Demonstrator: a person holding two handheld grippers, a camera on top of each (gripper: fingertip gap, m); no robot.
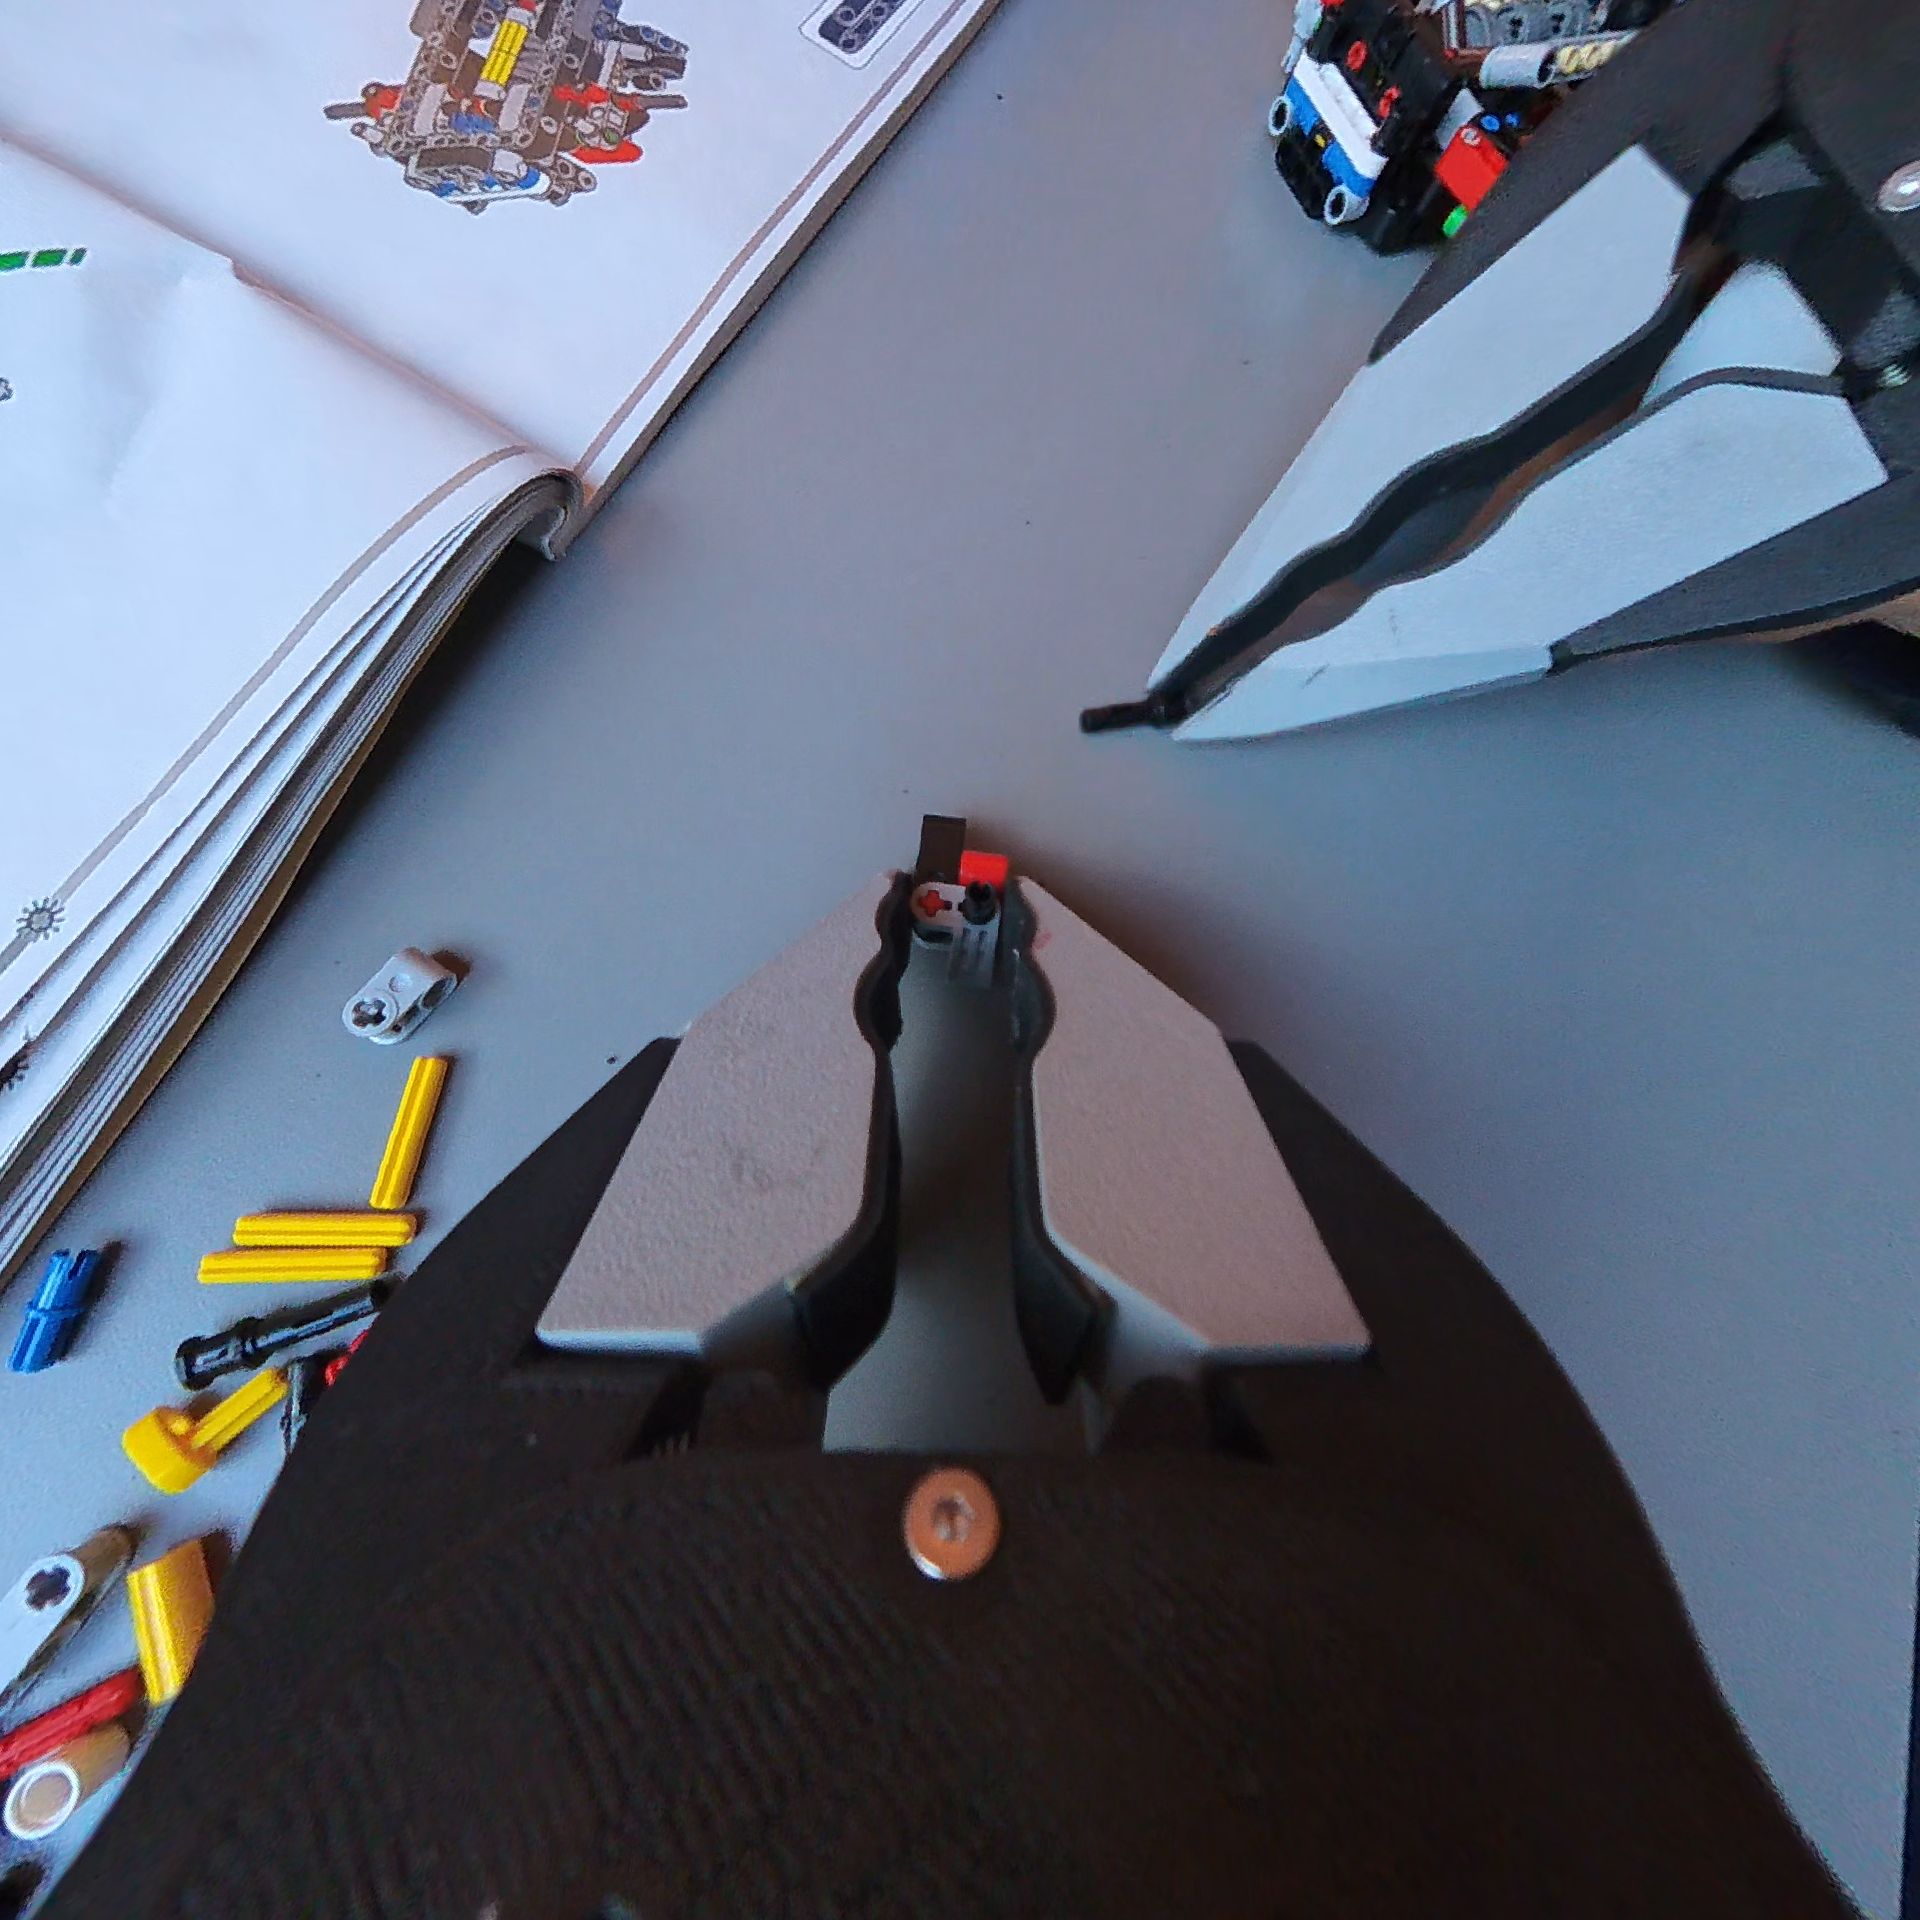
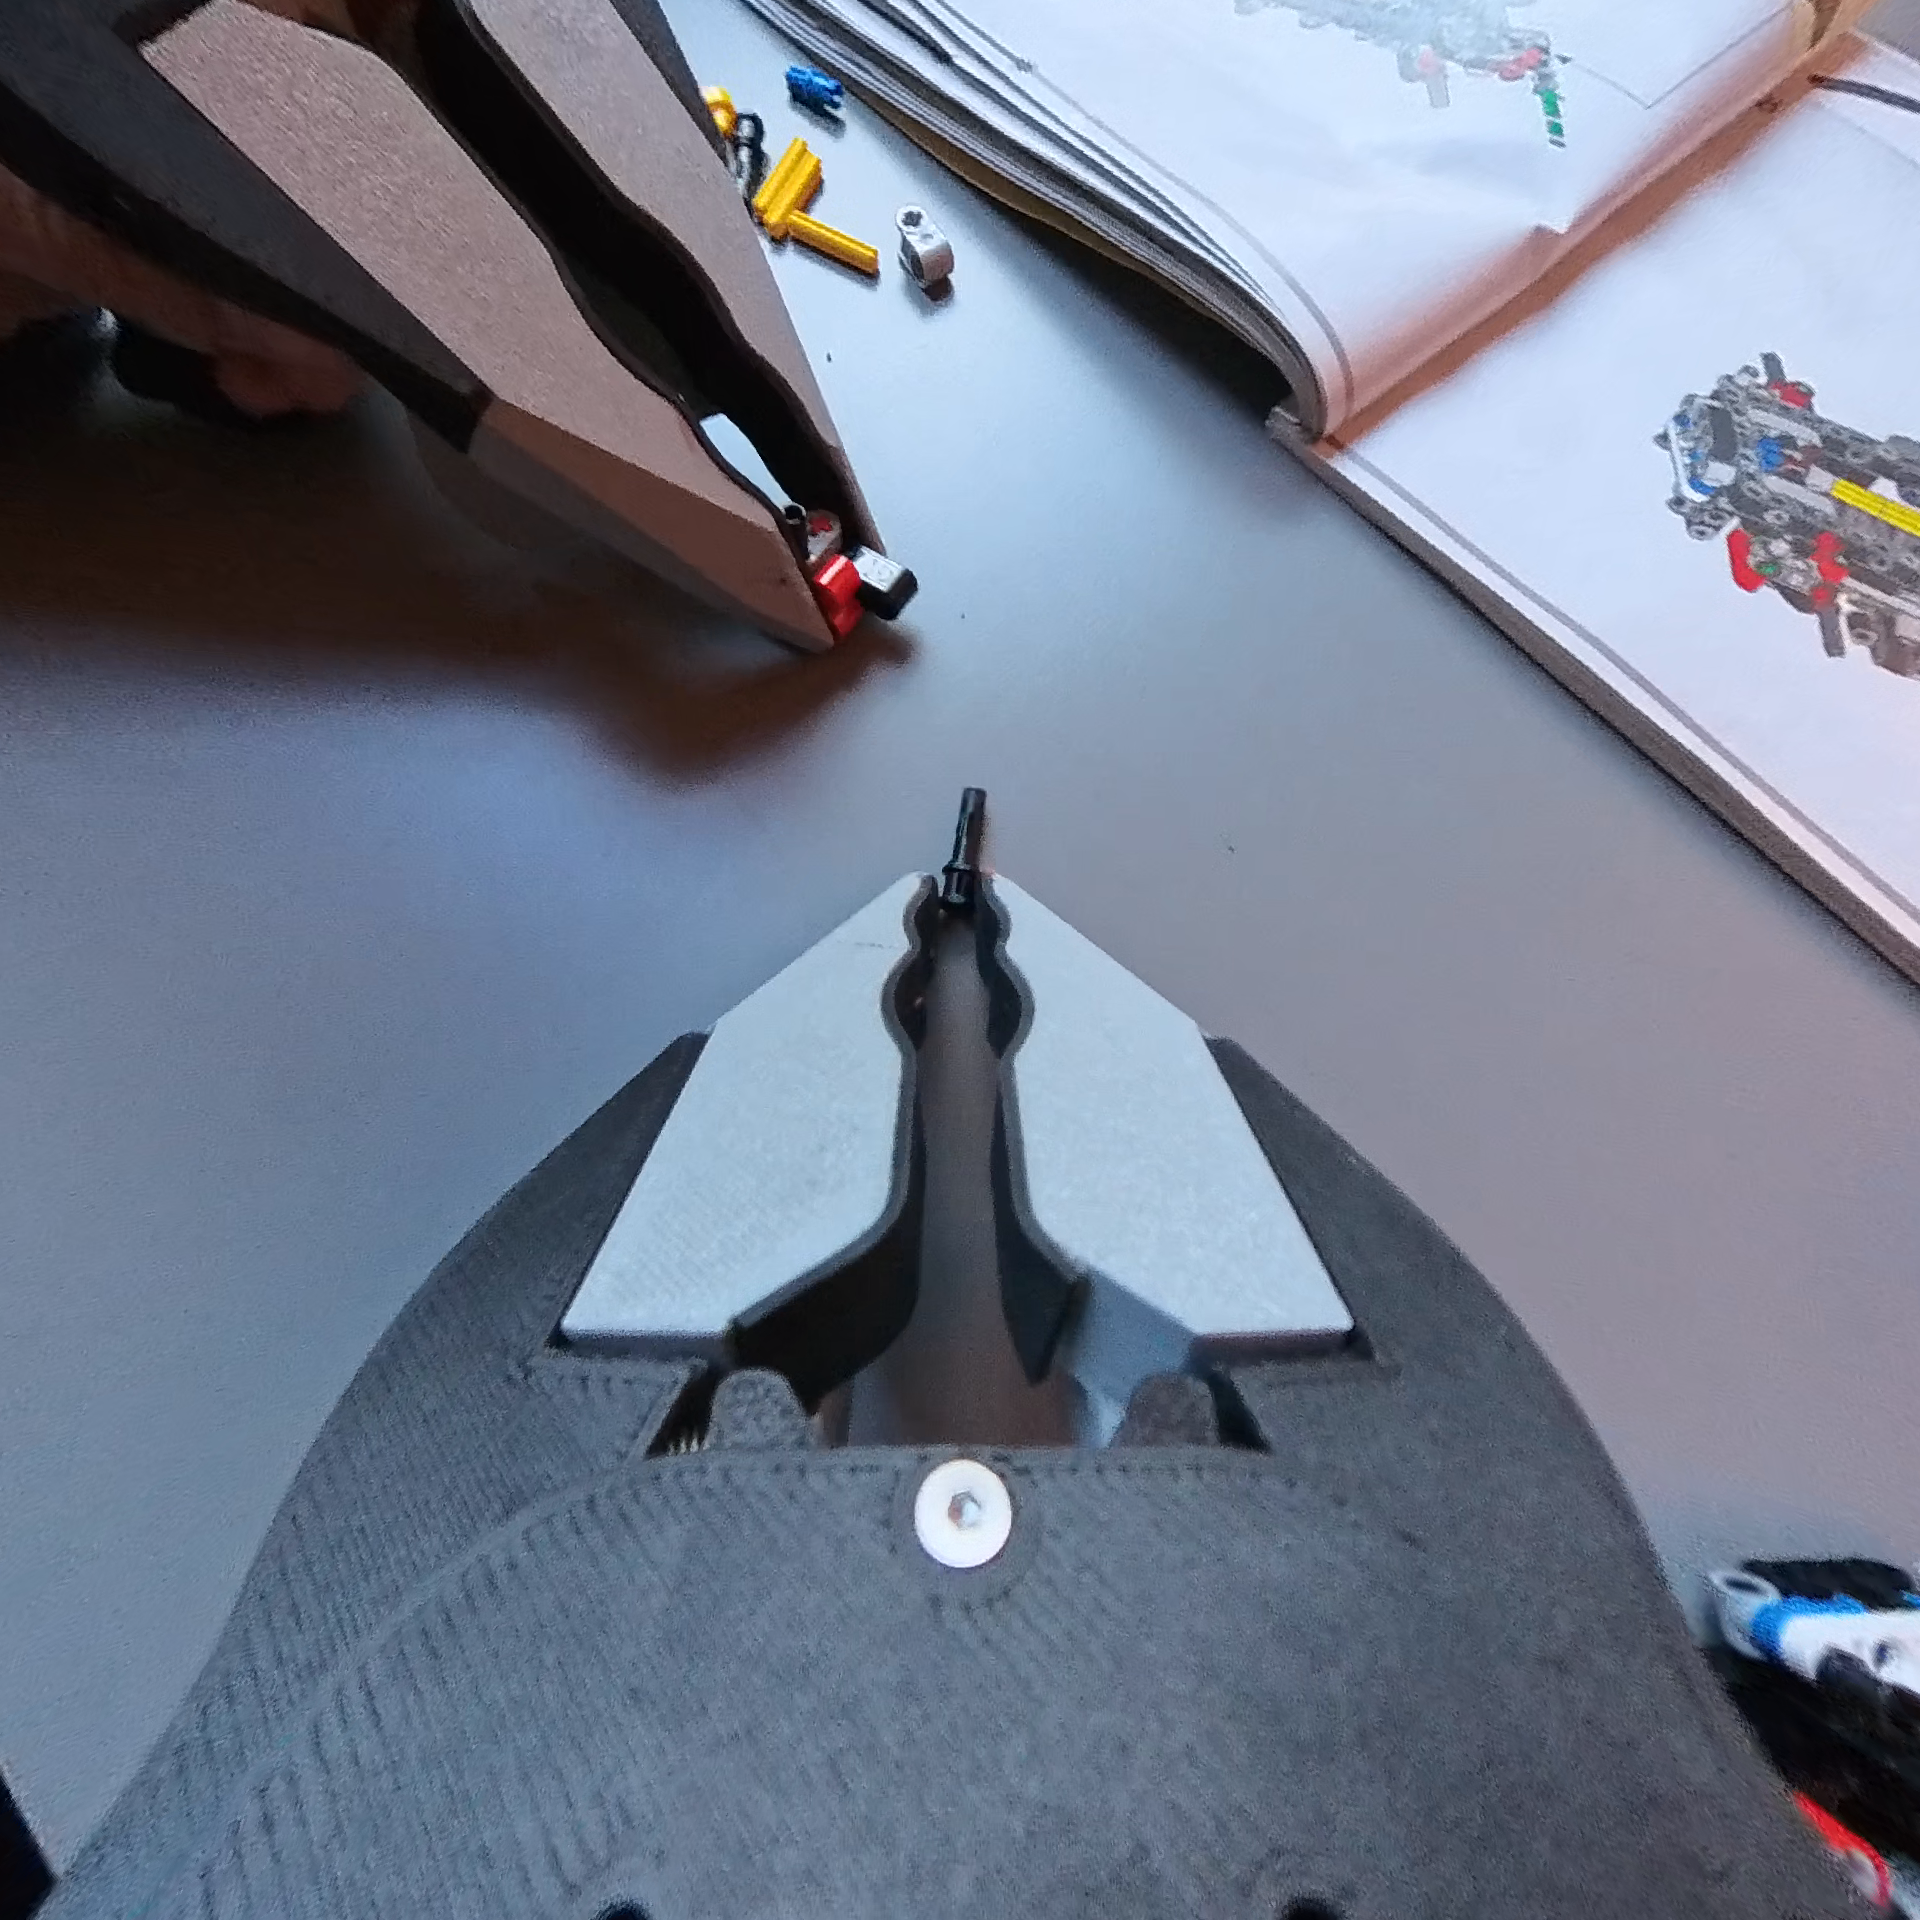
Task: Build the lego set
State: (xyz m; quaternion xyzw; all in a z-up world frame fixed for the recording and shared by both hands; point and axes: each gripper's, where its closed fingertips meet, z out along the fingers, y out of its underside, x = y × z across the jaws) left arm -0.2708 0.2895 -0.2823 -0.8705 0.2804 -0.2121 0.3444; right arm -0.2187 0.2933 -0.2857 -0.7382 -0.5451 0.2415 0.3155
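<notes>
No readable writing, booklet (image 1: 312, 364) pictures only

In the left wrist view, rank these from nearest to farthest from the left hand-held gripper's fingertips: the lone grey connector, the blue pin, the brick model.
From the left hand-held gripper:
1. Grey connector, on the table to the left.
2. Blue pin, far left, by the open booklet's edge.
3. Brick model, upper right corner.

- An open white paper instruction booklet (image 1: 312, 416) with printed coloured model diagrams is seen lying flat on the grey matte tabletop (image 1: 935, 520).
- Loose yellow ridged plastic axle rods (image 1: 322, 1231) are scattered just beside the booklet's edge.
- A small light-grey plastic connector with holes (image 1: 400, 992) lies near them.
- A blue plastic pin (image 1: 52, 1309) is noted close by.
- A partly built black, white and blue brick model (image 1: 1382, 135) stands well apart.
</notes>
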